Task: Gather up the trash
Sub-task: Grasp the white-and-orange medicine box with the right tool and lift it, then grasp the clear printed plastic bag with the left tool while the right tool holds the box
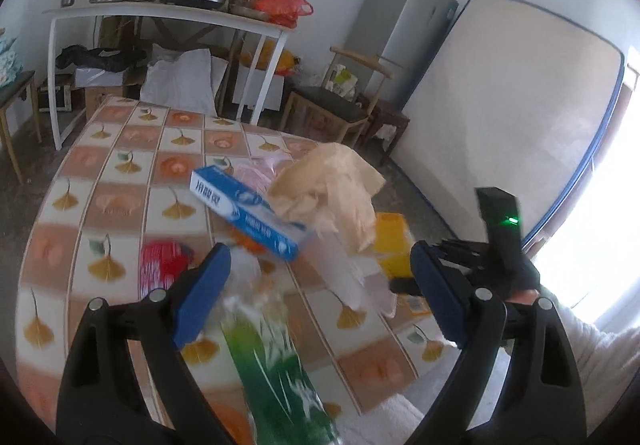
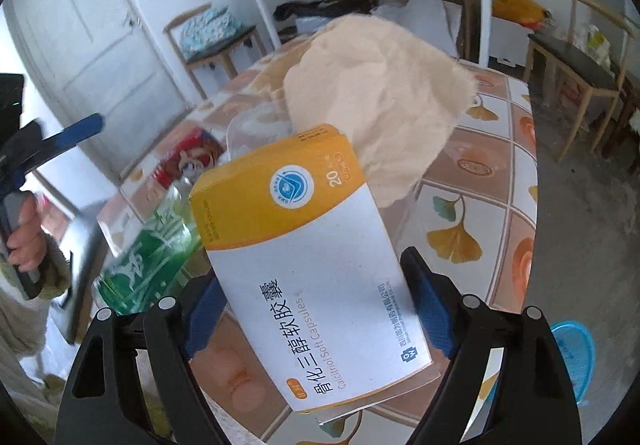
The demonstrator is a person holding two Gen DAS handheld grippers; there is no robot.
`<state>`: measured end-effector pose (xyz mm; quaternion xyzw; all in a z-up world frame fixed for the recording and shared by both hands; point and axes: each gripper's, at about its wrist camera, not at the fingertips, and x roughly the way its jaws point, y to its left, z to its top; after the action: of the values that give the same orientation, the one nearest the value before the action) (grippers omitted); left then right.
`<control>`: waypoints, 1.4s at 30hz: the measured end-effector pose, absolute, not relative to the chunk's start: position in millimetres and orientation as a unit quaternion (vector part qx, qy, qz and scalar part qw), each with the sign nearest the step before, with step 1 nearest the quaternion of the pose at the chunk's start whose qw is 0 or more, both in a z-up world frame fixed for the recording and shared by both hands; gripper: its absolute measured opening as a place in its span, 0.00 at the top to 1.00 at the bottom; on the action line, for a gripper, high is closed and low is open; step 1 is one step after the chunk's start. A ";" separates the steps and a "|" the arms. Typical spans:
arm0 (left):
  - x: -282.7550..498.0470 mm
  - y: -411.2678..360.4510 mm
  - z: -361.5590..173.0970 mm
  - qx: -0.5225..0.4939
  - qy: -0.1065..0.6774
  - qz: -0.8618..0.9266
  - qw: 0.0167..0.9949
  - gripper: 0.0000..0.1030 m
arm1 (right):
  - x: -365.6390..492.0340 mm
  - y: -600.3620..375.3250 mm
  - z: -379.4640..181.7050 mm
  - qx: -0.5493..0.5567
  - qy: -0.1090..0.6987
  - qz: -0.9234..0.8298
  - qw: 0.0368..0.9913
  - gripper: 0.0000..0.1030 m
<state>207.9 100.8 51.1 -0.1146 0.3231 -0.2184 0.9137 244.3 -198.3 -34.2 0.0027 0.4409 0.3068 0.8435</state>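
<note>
Yellow-and-white capsule box (image 2: 304, 265) is held between the right gripper's (image 2: 320, 309) jaws; left gripper (image 1: 320, 293) stands wide open.

Yellow-and-white medicine box (image 2: 304, 265), blue-and-white carton (image 1: 246, 211), beige crumpled paper (image 1: 332, 193), green-labelled bottle (image 1: 280, 377), ginkgo-leaf checked tablecloth (image 1: 120, 173) noted.
</note>
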 end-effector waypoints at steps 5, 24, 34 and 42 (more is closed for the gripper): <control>255.8 93.7 46.4 -0.133 0.369 -0.220 0.893 0.15 | 240.4 -220.3 -29.1 0.045 0.427 0.304 0.850 0.22; 520.5 39.9 -39.3 -0.053 0.585 -0.101 0.803 0.31 | 217.9 -275.2 -25.1 0.115 0.390 0.290 0.866 0.22; 564.0 19.1 -85.7 -0.032 0.640 -0.077 0.764 0.48 | 227.0 -287.8 -40.2 0.128 0.401 0.272 0.865 0.22; 561.1 9.9 -82.5 -0.006 0.614 -0.071 0.786 0.62 | 225.5 -293.5 -41.5 0.131 0.398 0.265 0.869 0.22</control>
<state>561.1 9.9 -82.5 -0.0061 0.6139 -0.0714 0.7861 225.5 -293.5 -41.5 0.1308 0.3979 0.2648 0.8686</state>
